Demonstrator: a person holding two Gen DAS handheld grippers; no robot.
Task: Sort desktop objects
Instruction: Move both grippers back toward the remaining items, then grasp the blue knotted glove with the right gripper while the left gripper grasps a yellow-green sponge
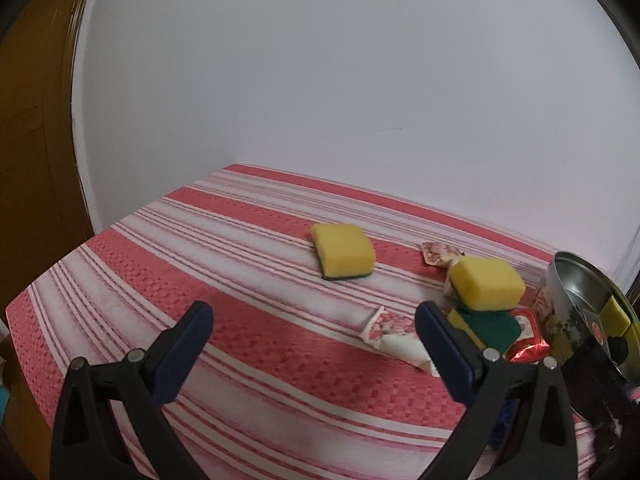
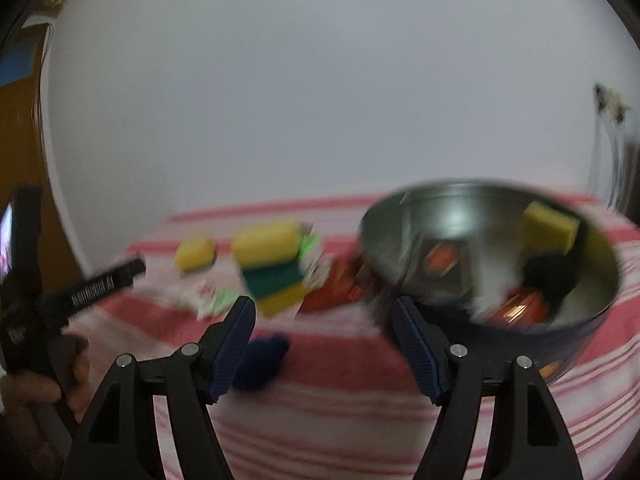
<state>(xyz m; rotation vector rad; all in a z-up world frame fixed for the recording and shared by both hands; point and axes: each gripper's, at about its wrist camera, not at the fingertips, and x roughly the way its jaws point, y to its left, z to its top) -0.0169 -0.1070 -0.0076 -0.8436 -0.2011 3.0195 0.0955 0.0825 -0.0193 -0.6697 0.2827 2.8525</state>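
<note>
Lower in both wrist views, the left gripper (image 1: 314, 334) and right gripper (image 2: 324, 330) stand spread, empty. At right, stacked yellow-and-green sponges (image 1: 486, 284) lean beside the round metal tin (image 1: 576, 280); a careless reach could topple them.

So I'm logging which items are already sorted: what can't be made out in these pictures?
- Metal tin: right wrist view is motion-blurred, so besides a yellow sponge its contents are unreadable.
- The same tin in the left wrist view: cut off by the lens edge.
- Wrappers: print too small to read.
- Dark blue object: blurred and partly behind the right gripper.
</note>
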